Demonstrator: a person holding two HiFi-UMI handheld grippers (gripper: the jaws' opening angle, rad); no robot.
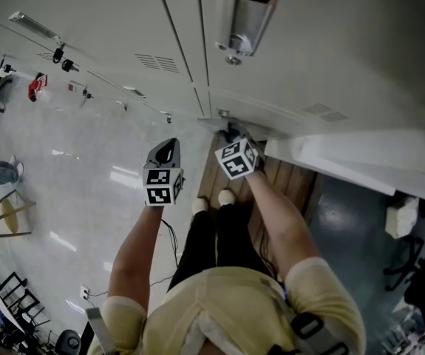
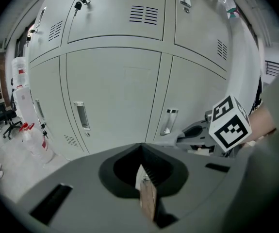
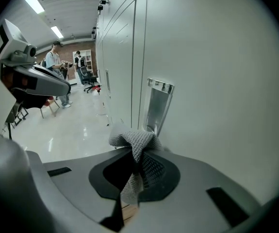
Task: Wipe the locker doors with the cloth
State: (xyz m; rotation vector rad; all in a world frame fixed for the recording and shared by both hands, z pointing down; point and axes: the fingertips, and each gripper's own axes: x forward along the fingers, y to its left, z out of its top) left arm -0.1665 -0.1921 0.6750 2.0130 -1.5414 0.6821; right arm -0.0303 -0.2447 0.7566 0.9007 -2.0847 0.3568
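Tongs first: your right gripper (image 3: 132, 181) is clamped on the grey cloth (image 3: 135, 141). The cloth bunches out past the jaws, right by the recessed handle (image 3: 156, 108) of the locker door (image 3: 217, 72). Your left gripper (image 2: 146, 191) is pinched closed on nothing and held back from the door. Can't tell if the cloth is actually pressing the panel yet. My take: push in until the wad flattens, then run long overlapping strokes. Go around the handle pocket instead of dragging over it, or that loose knit could snag. Grip it firmly so the cloth doesn't slide out.
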